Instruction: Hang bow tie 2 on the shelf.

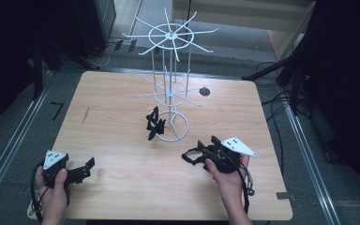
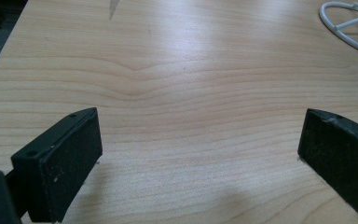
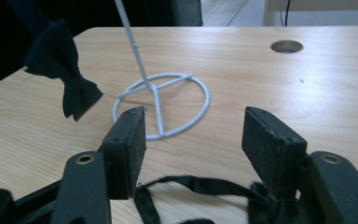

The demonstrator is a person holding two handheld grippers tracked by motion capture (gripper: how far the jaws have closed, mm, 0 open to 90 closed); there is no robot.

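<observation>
A white wire rack (image 1: 170,84) with hooked arms stands mid-table on a ring base (image 3: 168,105). A black bow tie (image 1: 153,123) hangs from its lower tier, and shows at the upper left (image 3: 70,74) in the right gripper view. A second black piece with a thin strap (image 1: 191,157) lies on the table at the person's right hand. My right gripper (image 1: 206,140) hovers over it, open, and the strap (image 3: 191,183) lies slack below the jaws, unpinched. At the near left, my left gripper (image 1: 90,168) is held low over bare wood (image 2: 200,135), open and with nothing in it.
A round cable hole (image 1: 205,91) is in the wooden table top (image 1: 122,103) behind the rack. The rack's base ring (image 2: 349,23) shows at the upper right of the left gripper view. Dark frames and cables stand on the floor around the table.
</observation>
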